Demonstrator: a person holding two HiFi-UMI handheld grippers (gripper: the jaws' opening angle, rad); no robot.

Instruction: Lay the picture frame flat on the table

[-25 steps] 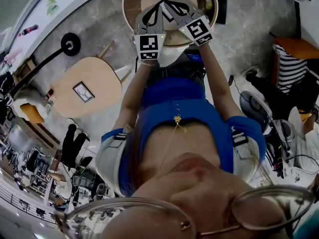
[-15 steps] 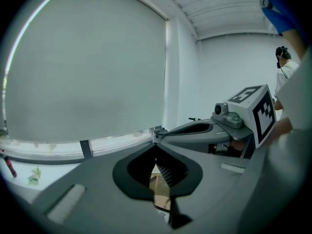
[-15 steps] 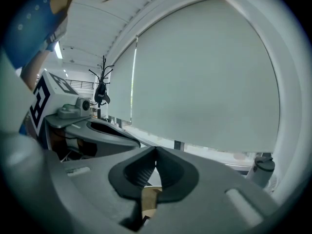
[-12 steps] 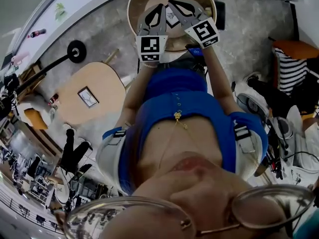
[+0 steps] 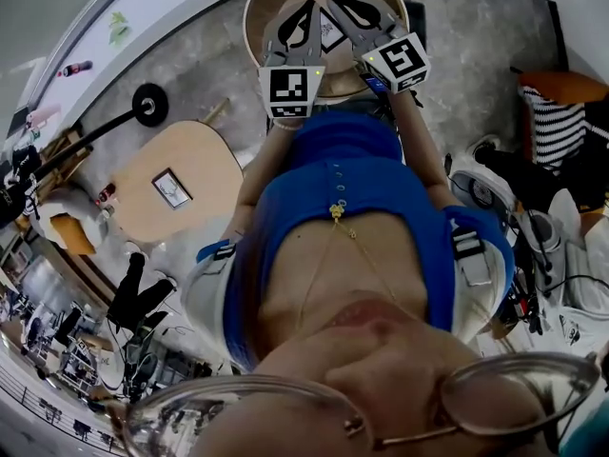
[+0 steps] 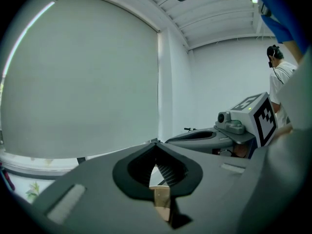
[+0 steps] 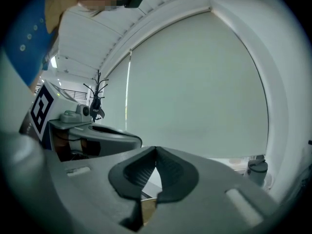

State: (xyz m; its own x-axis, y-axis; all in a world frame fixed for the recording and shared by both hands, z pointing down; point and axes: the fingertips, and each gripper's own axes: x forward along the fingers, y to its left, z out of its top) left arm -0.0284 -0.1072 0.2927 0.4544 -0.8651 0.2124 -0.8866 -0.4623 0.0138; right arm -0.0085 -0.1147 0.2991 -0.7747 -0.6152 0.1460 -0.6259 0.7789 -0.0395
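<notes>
The picture frame (image 5: pixel 332 34) shows as a small dark-edged rectangle on the round wooden table (image 5: pixel 255 22), mostly hidden behind the two grippers. My left gripper (image 5: pixel 307 8) and right gripper (image 5: pixel 333 1) are held side by side above the table, tips nearly touching each other. Both are shut with nothing between the jaws. In the left gripper view the left gripper (image 6: pixel 156 144) points almost level at a window blind, with a strip of tan table below. The right gripper (image 7: pixel 155 150) faces the same blind. I cannot tell from these views whether the frame is upright or flat.
A second light wooden table (image 5: pixel 205 155) at the left carries another small frame (image 5: pixel 172 188). A black lamp stand (image 5: pixel 149 105) stands beside it. A striped chair (image 5: pixel 550 127), bags and cables crowd the floor at the right. A person stands far off (image 6: pixel 279 77).
Both grippers have risen together toward the head camera, their marker cubes now larger in the picture. They stay shut and side by side. The left table has slid down the picture.
</notes>
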